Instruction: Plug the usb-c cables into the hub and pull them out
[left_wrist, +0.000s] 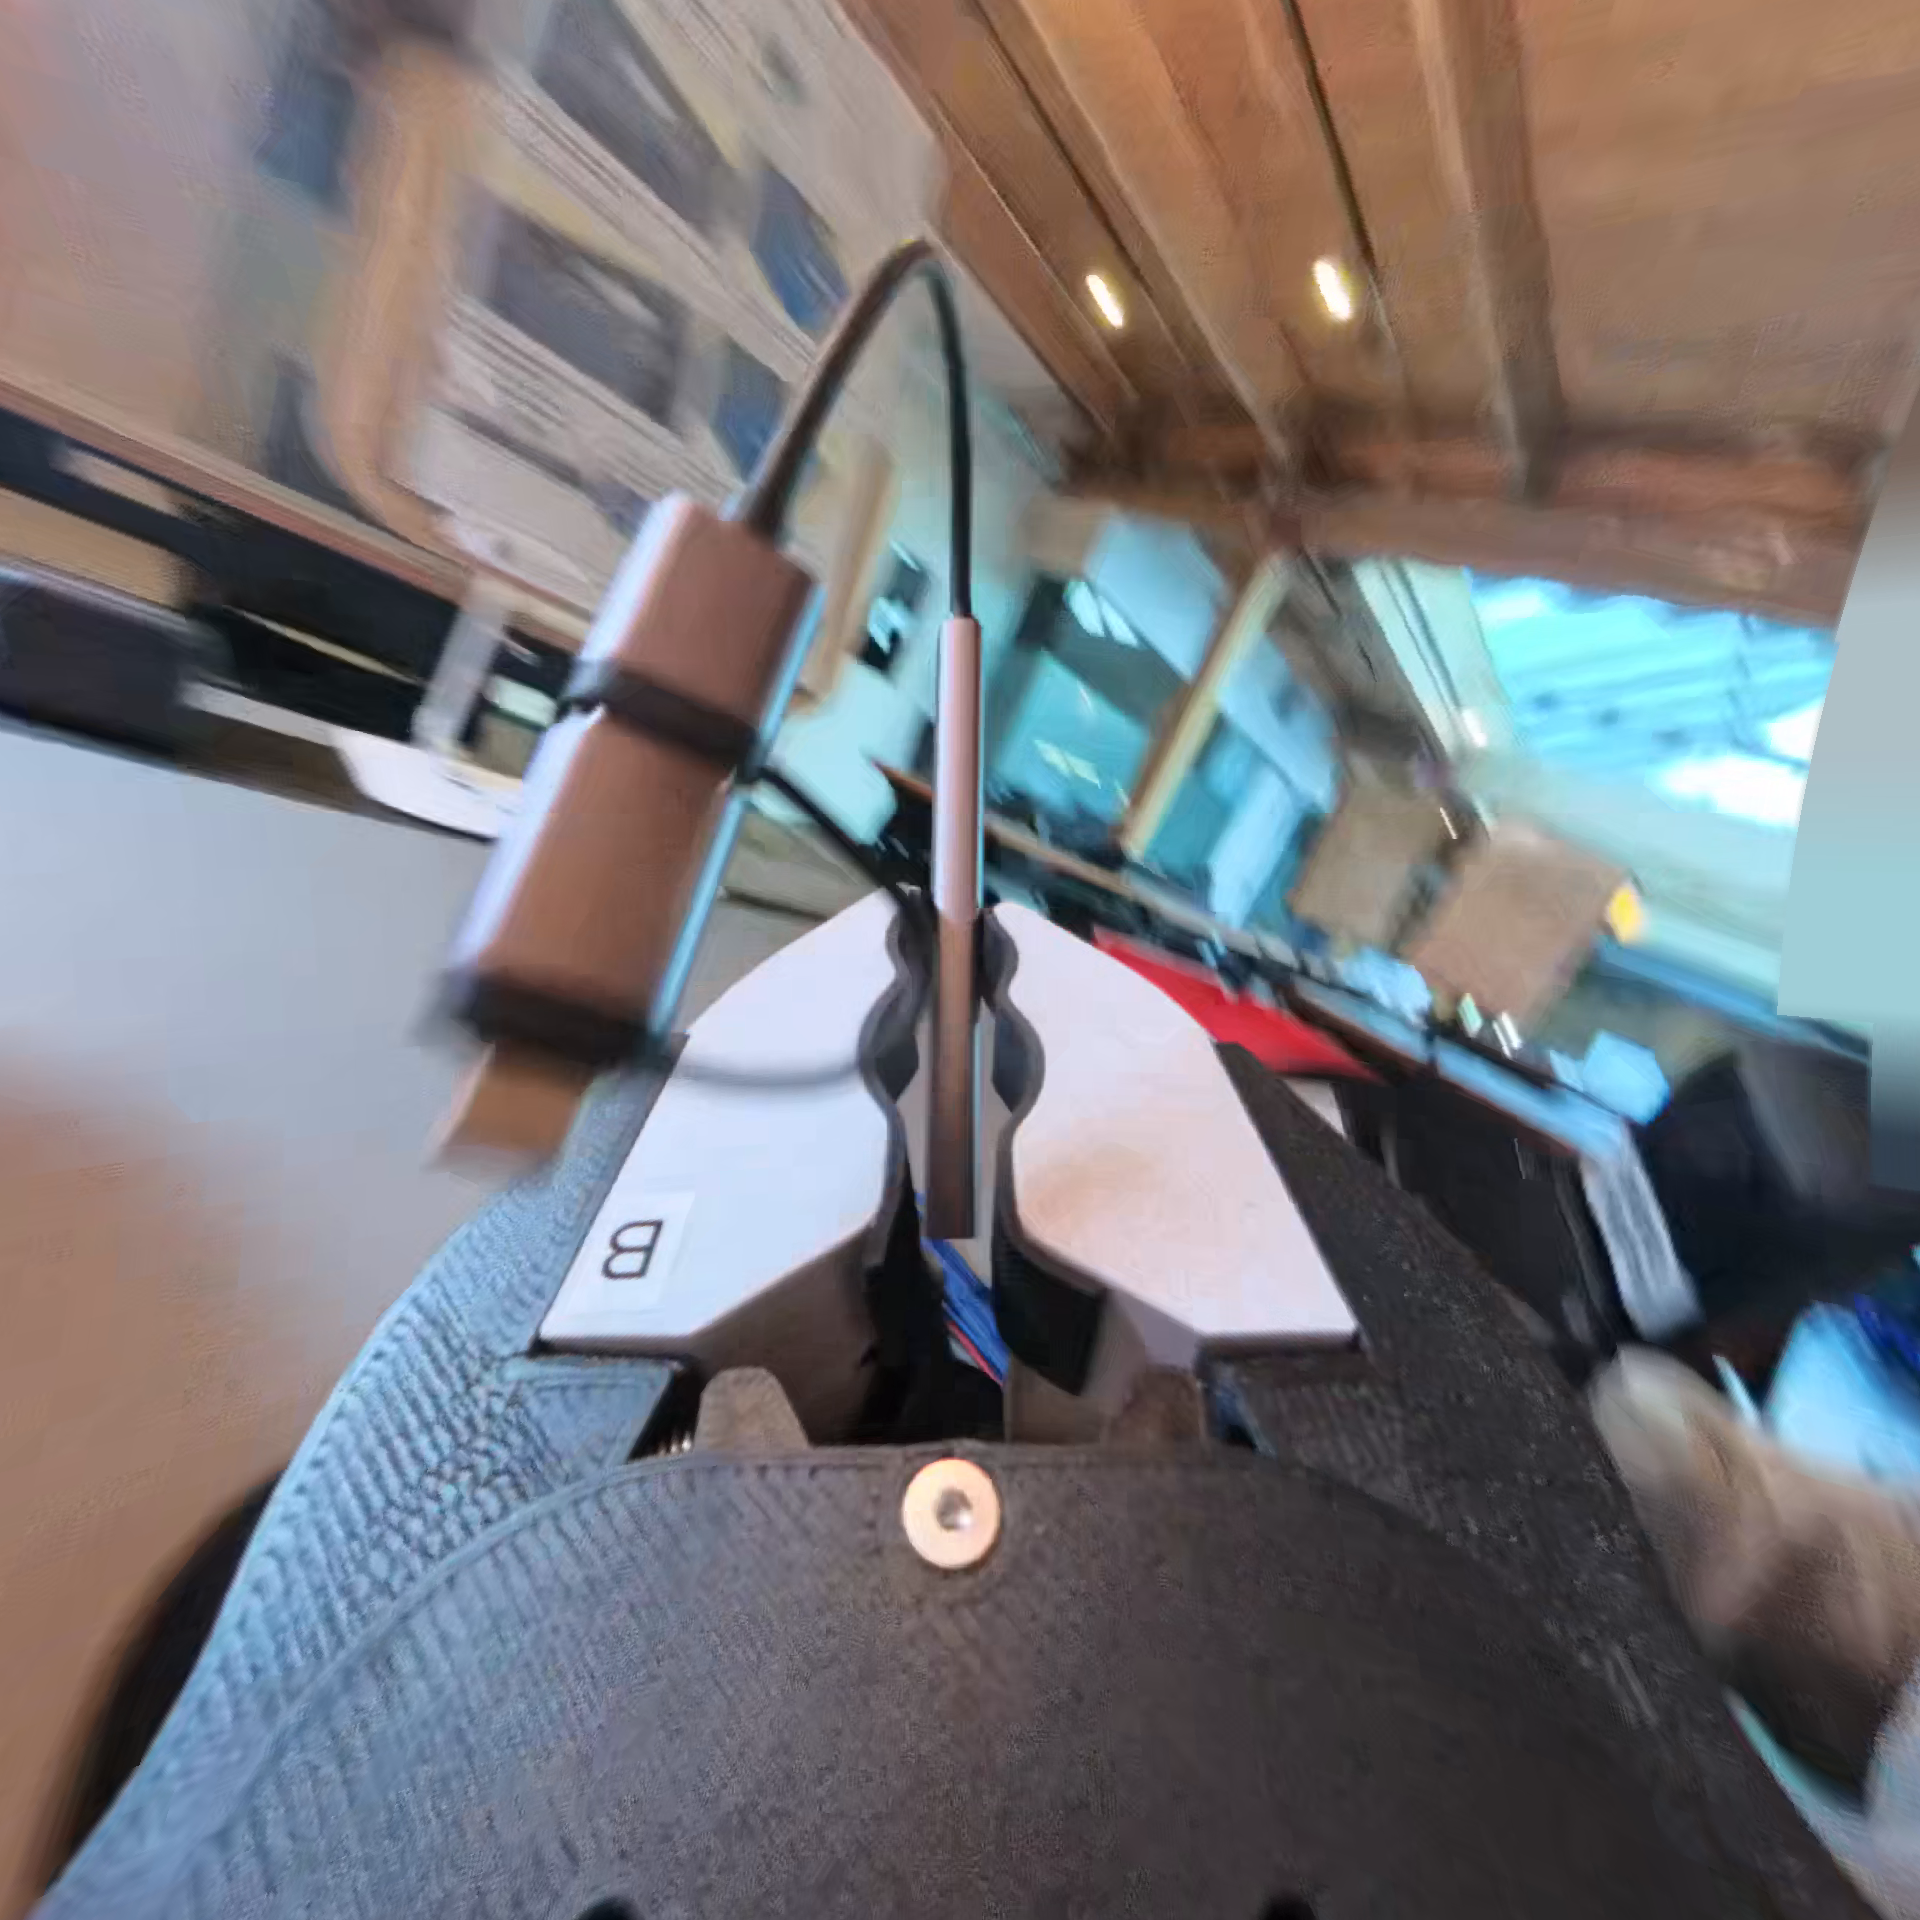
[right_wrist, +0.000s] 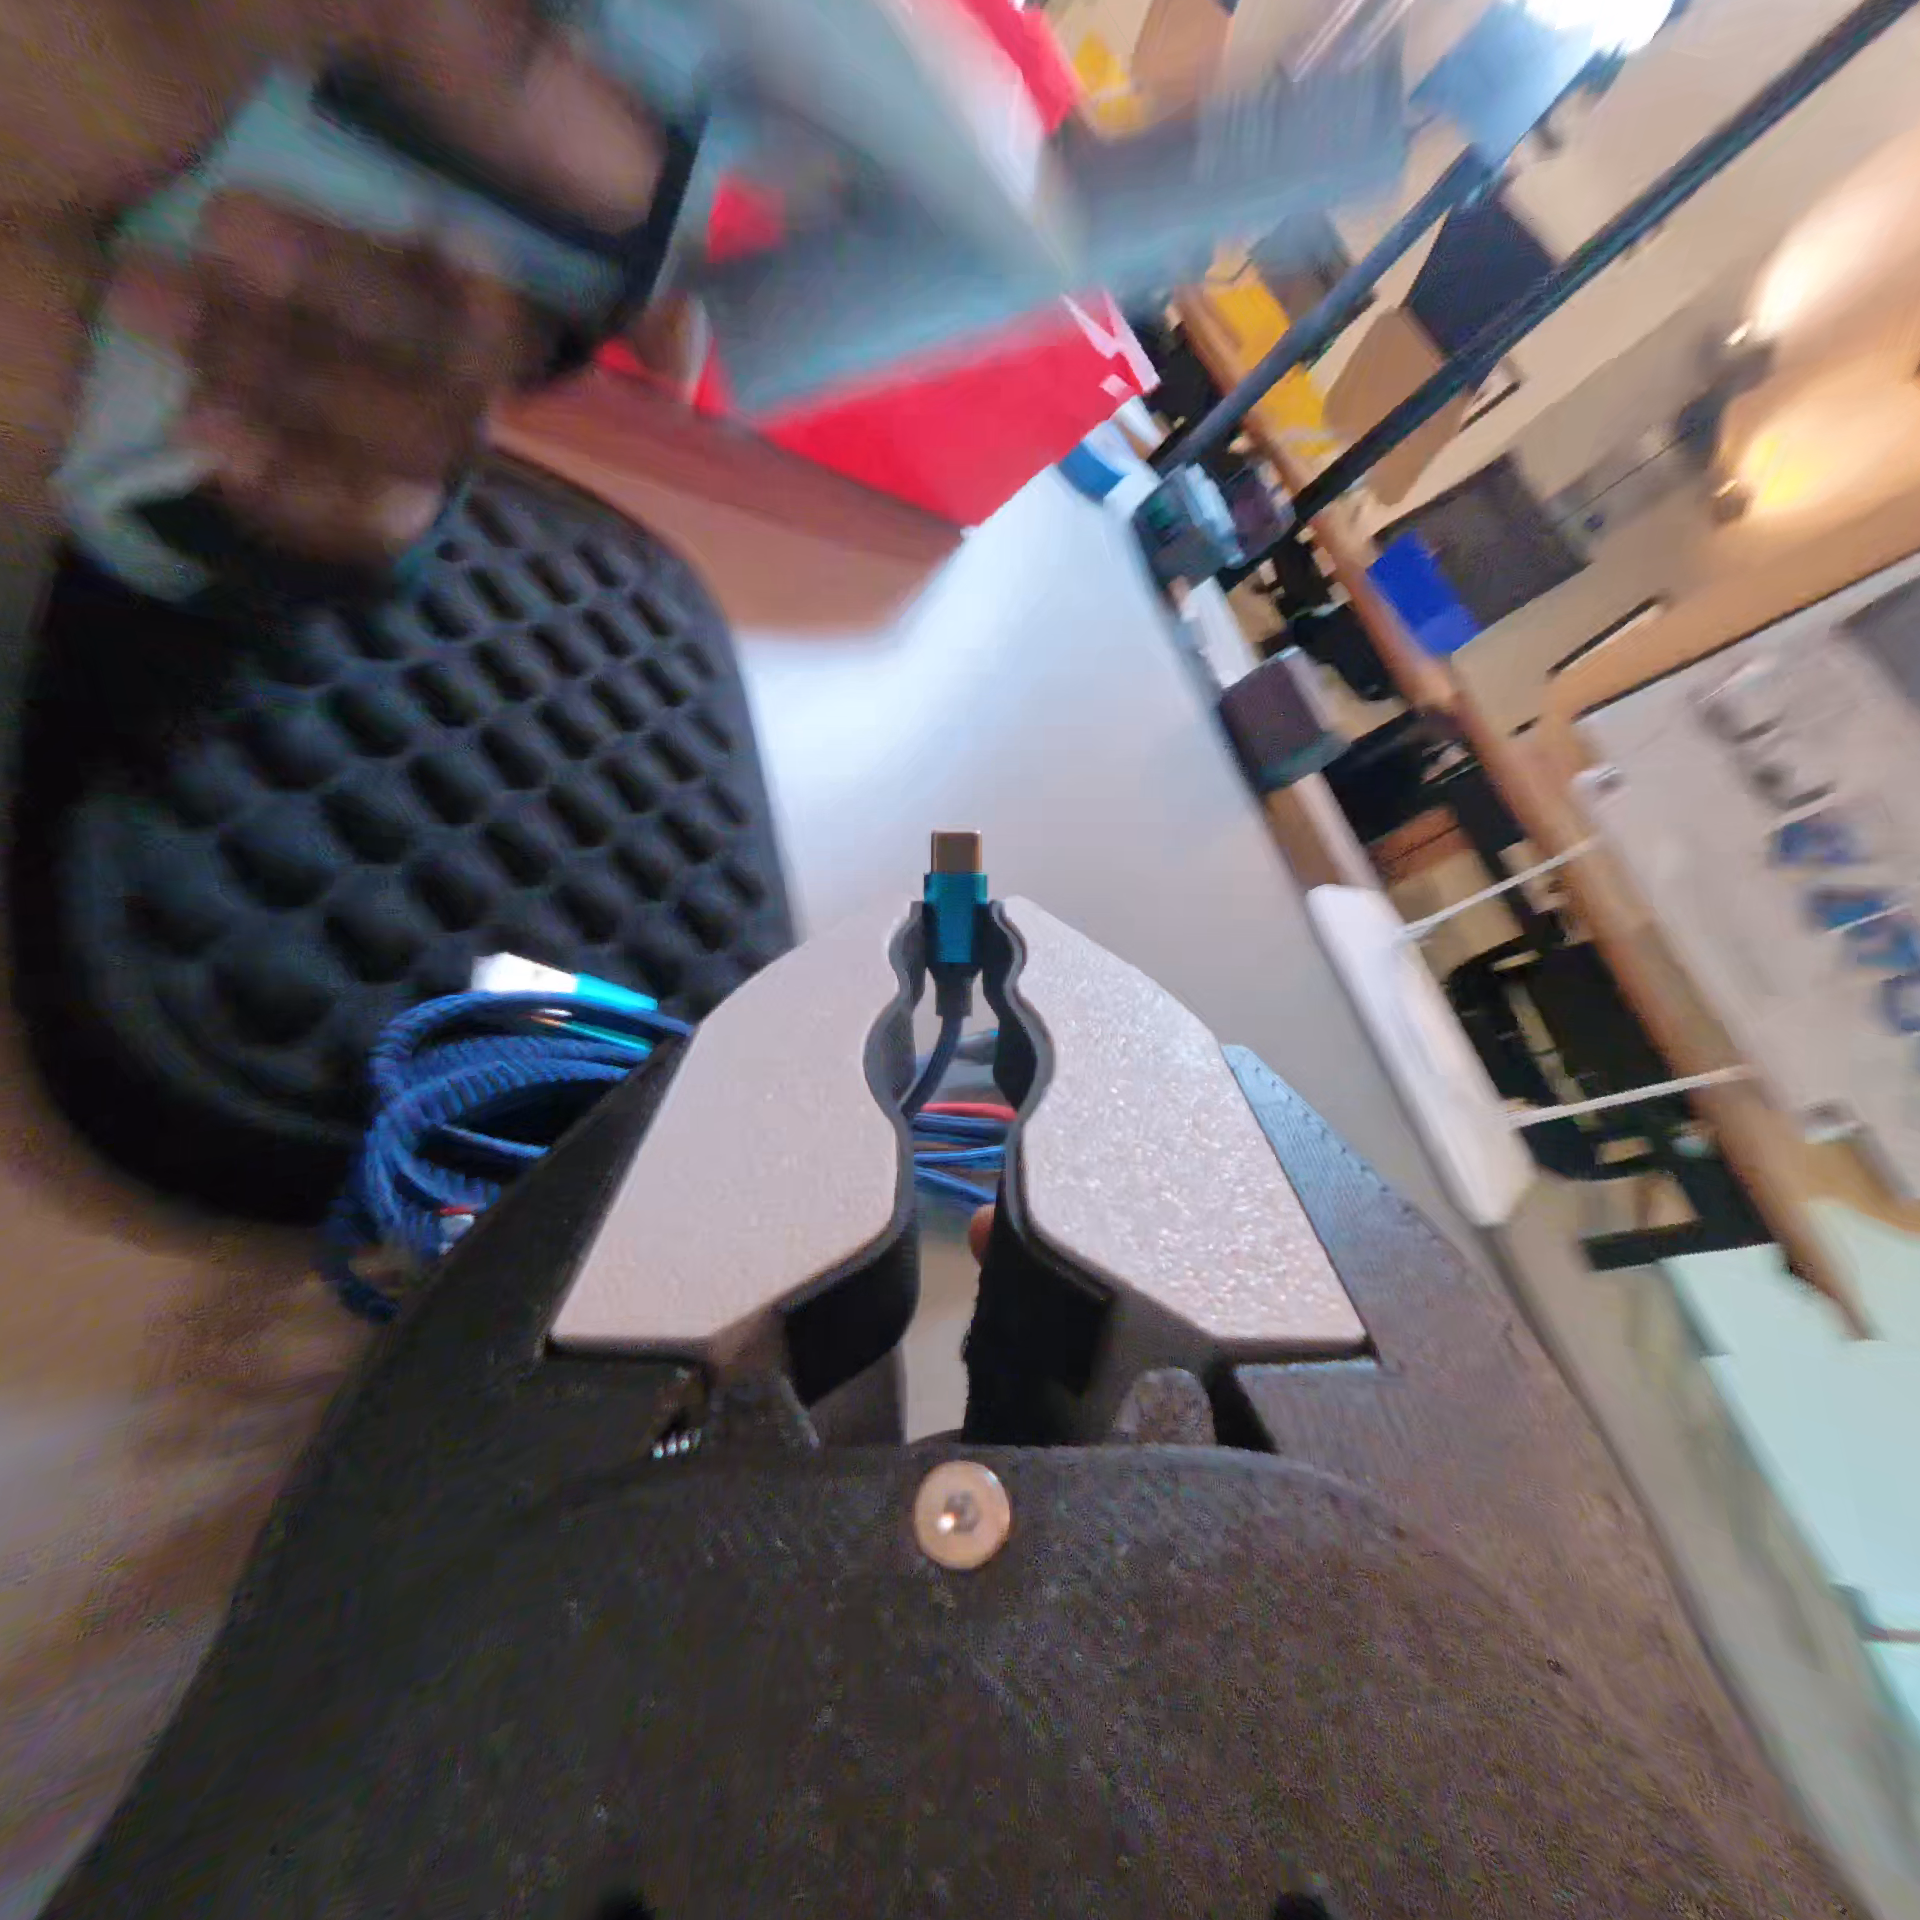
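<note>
Hub (left_wrist: 954, 935) first: in the left wrist view one slim grey hub, seen edge-on, stands clamped between the two grey fingers of the left hand-held gripper (left_wrist: 951, 940), whose jaws are closed down to the hub's thickness. One dark lead (left_wrist: 935, 343) arches from the hub's far end over to one brown-grey adapter block (left_wrist: 634, 769), which hangs just left of the fingers with a black band round its middle (its near end is too blurred to read). Two ceiling lights (left_wrist: 1104, 299) glow above, and the room behind is smeared by motion. In the right wrist view the right hand-held gripper (right_wrist: 956, 940) is pinched shut on one usb-c cable plug (right_wrist: 956, 914), teal-sleeved, with its metal tip poking out past the fingertips and its blue braided cord running back between the fingers. One bundle of blue cable (right_wrist: 468, 1101) lies to the left against a black dimpled pad (right_wrist: 416, 790); how many cables it holds I cannot count. A pale worktop (right_wrist: 1018, 727) stretches beyond, with a red box (right_wrist: 935, 416) at its far end.
</note>
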